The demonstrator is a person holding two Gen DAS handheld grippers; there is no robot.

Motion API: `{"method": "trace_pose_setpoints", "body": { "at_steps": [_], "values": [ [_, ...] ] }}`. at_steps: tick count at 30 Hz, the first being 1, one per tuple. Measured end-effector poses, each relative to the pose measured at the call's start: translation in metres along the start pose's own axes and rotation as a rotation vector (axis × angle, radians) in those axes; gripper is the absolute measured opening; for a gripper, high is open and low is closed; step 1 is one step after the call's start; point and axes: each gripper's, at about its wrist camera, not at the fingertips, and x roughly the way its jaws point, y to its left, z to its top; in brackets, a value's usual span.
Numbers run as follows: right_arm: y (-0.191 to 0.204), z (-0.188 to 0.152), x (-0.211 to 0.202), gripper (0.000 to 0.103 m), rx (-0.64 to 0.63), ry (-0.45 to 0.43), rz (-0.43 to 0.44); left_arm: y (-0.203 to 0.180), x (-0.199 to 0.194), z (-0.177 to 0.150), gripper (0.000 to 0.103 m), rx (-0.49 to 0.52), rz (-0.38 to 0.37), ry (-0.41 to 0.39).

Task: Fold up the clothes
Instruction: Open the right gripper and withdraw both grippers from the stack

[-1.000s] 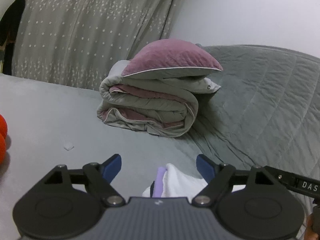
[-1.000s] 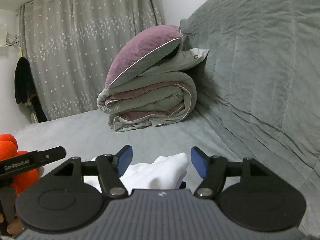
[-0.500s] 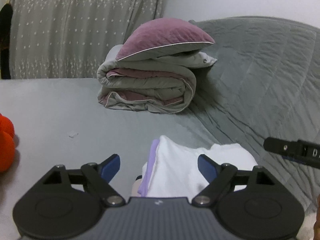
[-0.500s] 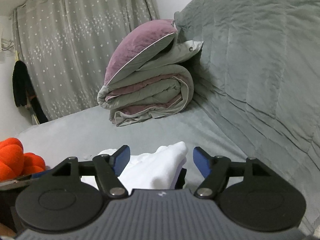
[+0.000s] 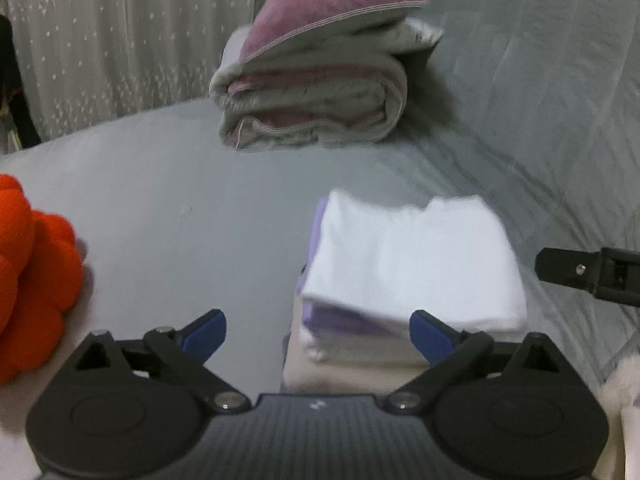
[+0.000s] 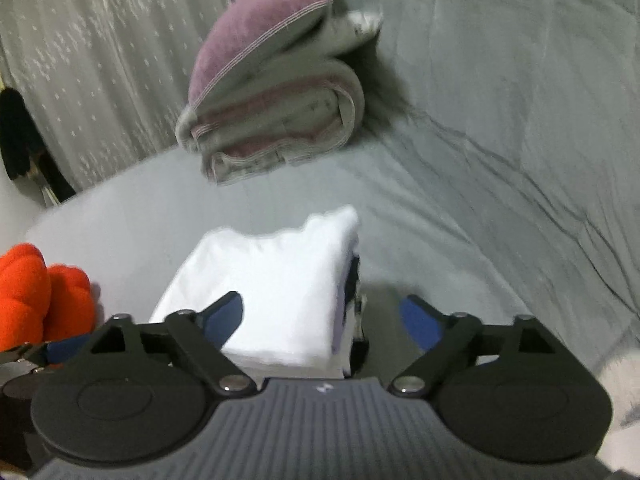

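Left wrist view, grey bed (image 5: 168, 200), dotted curtain (image 5: 120, 40), folded clothes (image 5: 412, 264), both tongs spread apart, empty

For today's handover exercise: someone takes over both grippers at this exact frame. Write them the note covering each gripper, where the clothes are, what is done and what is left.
Left gripper: open, empty, hovering at the near left corner of the stack.
Right gripper: open, empty, over the stack's near right edge.
Clothes: white folded garment lies on top of a stack with a lilac piece under it, on the grey bed.
Nearby: orange plush to the left, folded duvet with pillow behind.
Done: the white garment looks folded and stacked.
Left: probably only squaring the edges; no unfolded clothing is in view.
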Motion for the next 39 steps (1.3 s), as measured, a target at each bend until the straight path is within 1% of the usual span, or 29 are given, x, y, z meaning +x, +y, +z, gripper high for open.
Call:
{"method": "trace_pose_setpoints", "body": {
  "at_steps": [1, 2, 6, 9, 11, 13, 17, 20, 21, 27, 33, 39],
  "values": [
    [0.0, -0.001, -0.001, 0.099, 0.003, 0.014, -0.006, 0.0, -0.001, -0.001, 0.1, 0.0, 0.011, 0.019],
    [0.0, -0.002, -0.003, 0.1, 0.005, 0.028, -0.012, 0.0, -0.003, -0.002, 0.101, -0.002, 0.02, 0.033],
    [-0.001, -0.005, -0.009, 0.1, 0.005, 0.084, -0.024, -0.001, -0.014, -0.005, 0.102, -0.008, 0.035, 0.065],
    [-0.001, -0.008, -0.018, 0.103, 0.005, 0.095, -0.022, -0.003, -0.022, -0.005, 0.102, -0.005, 0.04, 0.084],
    [0.0, -0.009, -0.024, 0.103, 0.002, 0.103, -0.018, -0.004, -0.027, -0.004, 0.102, -0.001, 0.034, 0.104],
    [0.0, -0.011, -0.031, 0.103, 0.013, 0.101, -0.011, -0.005, -0.036, -0.004, 0.102, -0.004, 0.026, 0.1],
    [0.001, -0.012, -0.046, 0.103, 0.034, 0.074, -0.011, -0.008, -0.054, -0.007, 0.103, 0.005, 0.036, 0.047],
    [0.005, -0.013, -0.053, 0.103, 0.029, 0.085, -0.069, -0.007, -0.063, -0.006, 0.103, -0.017, 0.053, 0.046],
    [0.006, -0.014, -0.056, 0.103, 0.027, 0.083, -0.073, -0.007, -0.066, -0.006, 0.103, -0.024, 0.058, 0.046],
    [0.006, -0.019, -0.07, 0.103, 0.028, 0.084, -0.072, -0.001, -0.079, -0.01, 0.102, -0.072, 0.08, 0.056],
    [0.01, -0.021, -0.083, 0.103, 0.022, 0.084, -0.077, -0.001, -0.096, -0.012, 0.102, -0.039, 0.111, 0.036],
    [0.012, -0.024, -0.092, 0.103, 0.018, 0.085, -0.076, 0.002, -0.106, -0.01, 0.103, -0.06, 0.103, 0.026]
  ]
}}
